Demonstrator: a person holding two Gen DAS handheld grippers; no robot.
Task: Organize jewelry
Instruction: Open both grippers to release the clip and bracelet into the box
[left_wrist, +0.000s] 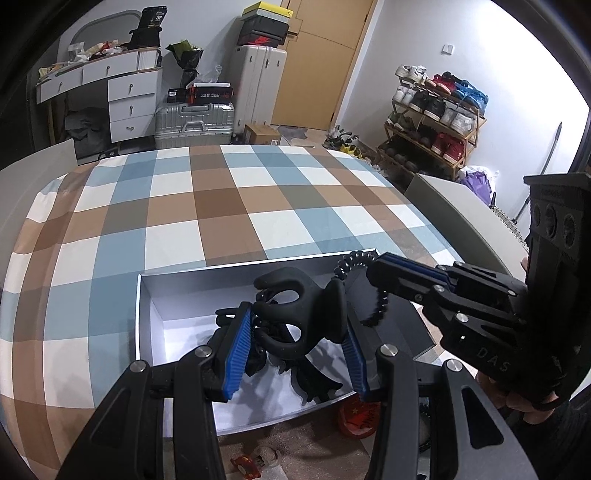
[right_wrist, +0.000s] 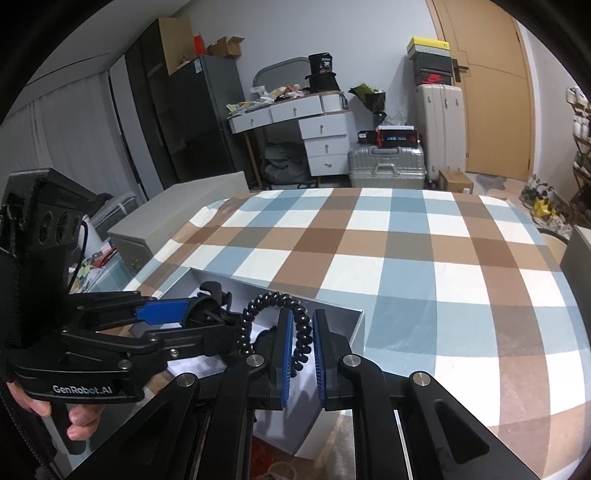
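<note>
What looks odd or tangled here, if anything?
The black coil tie, pinched in the right gripper, looks caught on the black claw clip held by the left gripper. Both hang over the open box, so they appear tangled, though I cannot be sure.

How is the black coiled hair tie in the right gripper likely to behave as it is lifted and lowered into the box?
The coiled hair tie arches and hangs loose outside the right gripper, so it probably flexes and dangles. Its springy coils likely stretch, and could snag on the black hair claw held by the left gripper.
</note>
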